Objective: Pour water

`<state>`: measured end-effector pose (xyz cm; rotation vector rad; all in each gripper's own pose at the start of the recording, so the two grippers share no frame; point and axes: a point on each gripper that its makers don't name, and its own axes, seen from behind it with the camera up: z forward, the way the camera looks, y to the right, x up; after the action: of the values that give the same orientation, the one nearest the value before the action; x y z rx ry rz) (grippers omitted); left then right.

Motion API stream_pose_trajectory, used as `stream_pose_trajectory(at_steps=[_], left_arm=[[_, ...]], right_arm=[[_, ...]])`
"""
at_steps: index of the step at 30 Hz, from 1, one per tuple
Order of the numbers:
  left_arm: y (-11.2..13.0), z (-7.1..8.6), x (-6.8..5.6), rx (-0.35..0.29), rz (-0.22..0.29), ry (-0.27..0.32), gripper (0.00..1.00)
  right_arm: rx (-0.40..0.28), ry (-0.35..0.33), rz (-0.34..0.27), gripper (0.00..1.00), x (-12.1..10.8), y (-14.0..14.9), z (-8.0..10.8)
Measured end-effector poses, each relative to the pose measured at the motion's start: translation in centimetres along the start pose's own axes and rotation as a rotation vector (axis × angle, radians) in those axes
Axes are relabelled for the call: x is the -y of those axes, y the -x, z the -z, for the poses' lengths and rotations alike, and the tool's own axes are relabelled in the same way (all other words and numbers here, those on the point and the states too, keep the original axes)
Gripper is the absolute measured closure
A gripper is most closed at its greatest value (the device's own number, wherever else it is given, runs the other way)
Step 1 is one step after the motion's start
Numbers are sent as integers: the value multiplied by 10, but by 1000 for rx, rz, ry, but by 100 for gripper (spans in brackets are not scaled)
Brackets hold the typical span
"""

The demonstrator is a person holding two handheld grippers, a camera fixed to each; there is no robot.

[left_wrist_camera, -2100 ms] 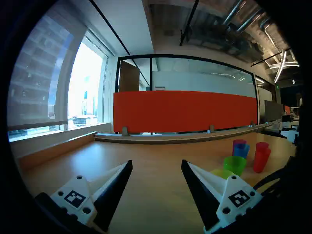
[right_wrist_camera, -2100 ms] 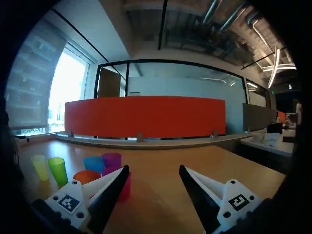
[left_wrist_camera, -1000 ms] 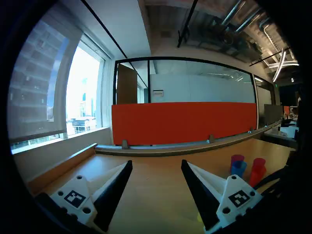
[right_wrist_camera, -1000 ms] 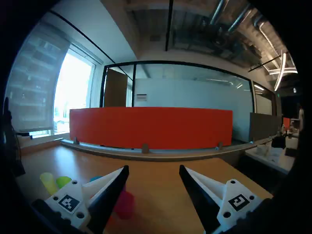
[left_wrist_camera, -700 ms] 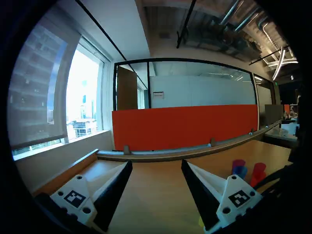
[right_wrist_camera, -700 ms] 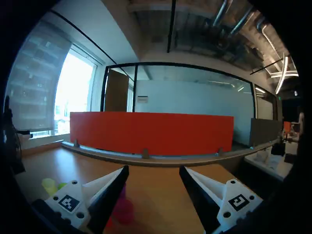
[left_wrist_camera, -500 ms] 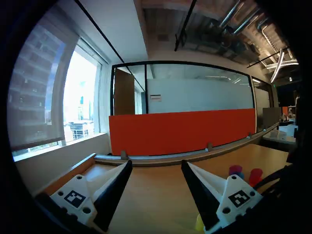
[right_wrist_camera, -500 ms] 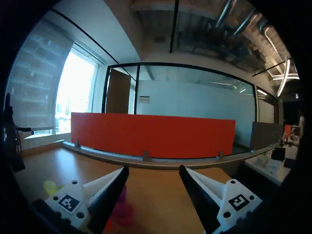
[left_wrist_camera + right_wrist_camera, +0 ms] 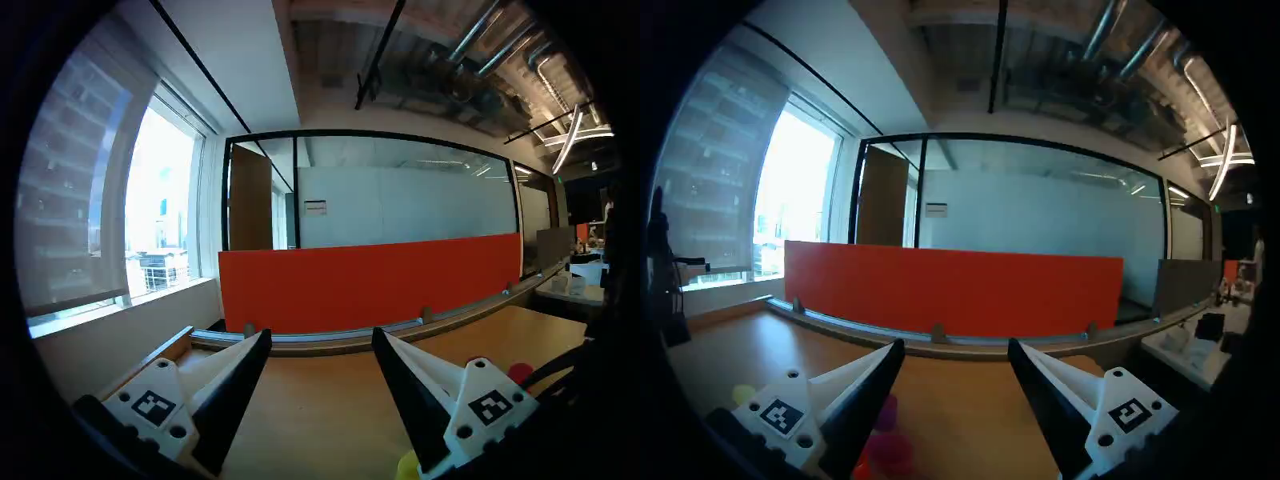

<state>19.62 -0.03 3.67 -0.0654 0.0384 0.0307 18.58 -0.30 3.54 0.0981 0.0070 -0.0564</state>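
Left gripper view: left gripper (image 9: pixel 321 331) jaws wide; right gripper (image 9: pixel 955 342) likewise; wall sign (image 9: pixel 315 207) unreadable.

orange divider (image 9: pixel 368 280) behind wooden desk (image 9: pixel 320 408) (window (image 9: pixel 160 224) leftward)

wooden table (image 9: pixel 320 416) | on it: red cup (image 9: pixel 520 372), yellow cup (image 9: pixel 742 394), pink cup (image 9: pixel 890 450)

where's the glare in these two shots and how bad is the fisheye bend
Left gripper view: the window is blown out to white, and the orange partition bows with straight frames curving toward the edges. Right gripper view: the window is likewise overexposed, the ceiling light strip glares, and the pink cup low down looks dim and soft.
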Motion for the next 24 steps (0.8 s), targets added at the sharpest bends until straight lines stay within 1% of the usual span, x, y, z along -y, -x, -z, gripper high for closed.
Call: stream_pose_trajectory(at_steps=[5, 11, 17, 24], left_arm=[[-3, -4, -7, 6, 6, 30, 7], [-4, -7, -11, 15, -32, 48, 7], [-4, -9, -18, 31, -59, 85, 7], [-3, -12, -27, 51, -78, 135, 7]], right_arm=[[2, -33, 5, 0, 5, -2, -1], [20, -69, 21, 0, 9, 0, -4], [47, -108, 65, 0, 13, 2, -6], [75, -132, 133, 0, 8, 7, -12]])
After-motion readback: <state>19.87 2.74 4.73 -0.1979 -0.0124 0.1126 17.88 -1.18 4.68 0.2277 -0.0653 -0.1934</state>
